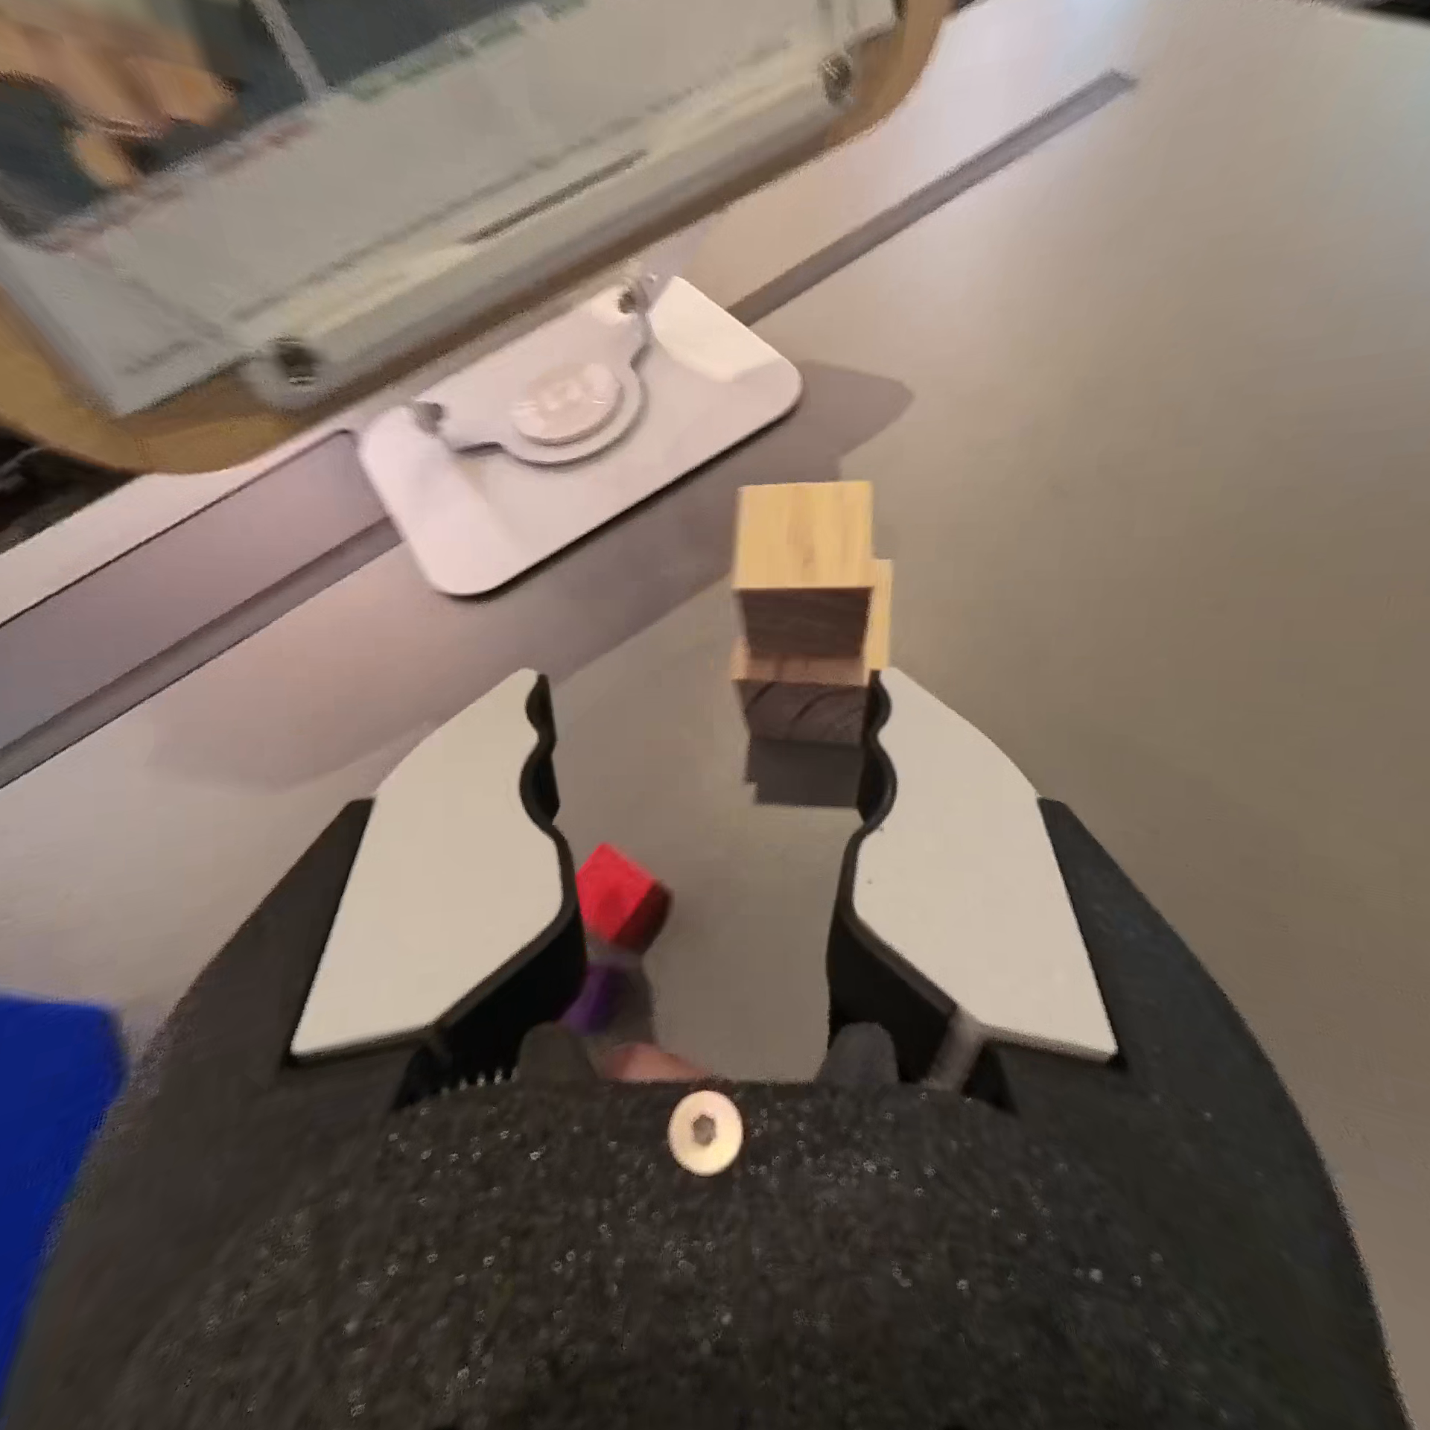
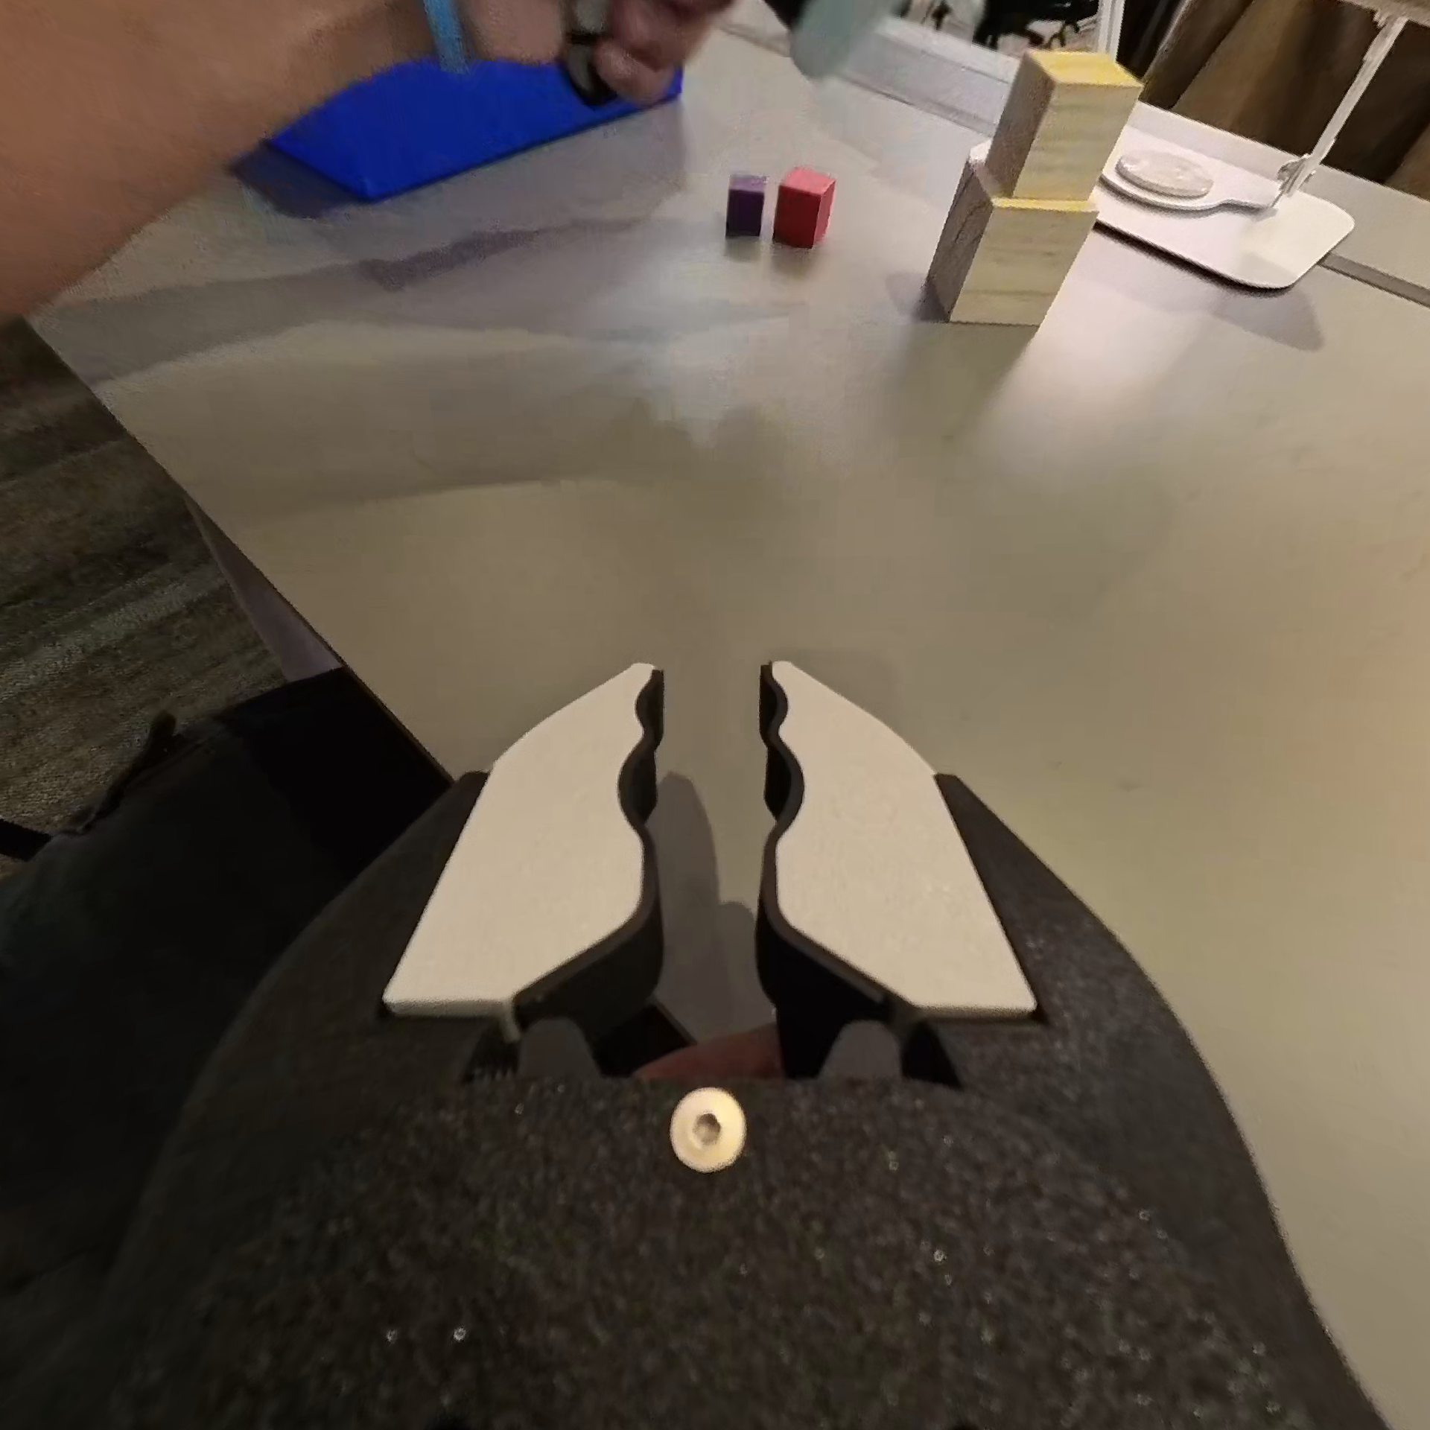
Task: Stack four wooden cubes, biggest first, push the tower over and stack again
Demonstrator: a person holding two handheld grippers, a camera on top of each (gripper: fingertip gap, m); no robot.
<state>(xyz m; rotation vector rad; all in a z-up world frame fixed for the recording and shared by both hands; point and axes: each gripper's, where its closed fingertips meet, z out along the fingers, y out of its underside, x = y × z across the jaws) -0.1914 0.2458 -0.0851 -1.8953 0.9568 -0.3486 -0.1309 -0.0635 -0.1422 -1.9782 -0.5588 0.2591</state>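
Note:
Two plain wooden cubes stand stacked on the grey table: the bigger one [image 2: 1006,263] at the bottom, the smaller one [image 2: 1072,131] on top, set off-centre. In the left wrist view the top cube [image 1: 805,557] and the bottom cube [image 1: 801,708] sit just beyond my right fingertip. A red cube [image 2: 805,205] and a smaller purple cube [image 2: 745,203] rest side by side left of the stack. My left gripper [image 1: 708,685] is open and empty above the red cube [image 1: 623,901] and the purple cube [image 1: 596,998]. My right gripper [image 2: 712,681] is slightly open and empty, near the table's front edge.
A blue box [image 2: 433,131] lies at the far left, with a person's arm [image 2: 116,155] over it. A white stand base [image 1: 580,433] holding a tilted screen [image 1: 387,193] sits behind the stack. A groove [image 1: 928,201] runs across the table. Carpet floor [image 2: 93,542] lies beyond the table's left edge. Tip to tip, the grippers are about 30 cm apart. To reach the top cube [image 1: 805,557] in a straight line is about 5 cm for my left fingers, about 30 cm for my right. Seen from the right wrist view [image 2: 1065,63] as well.

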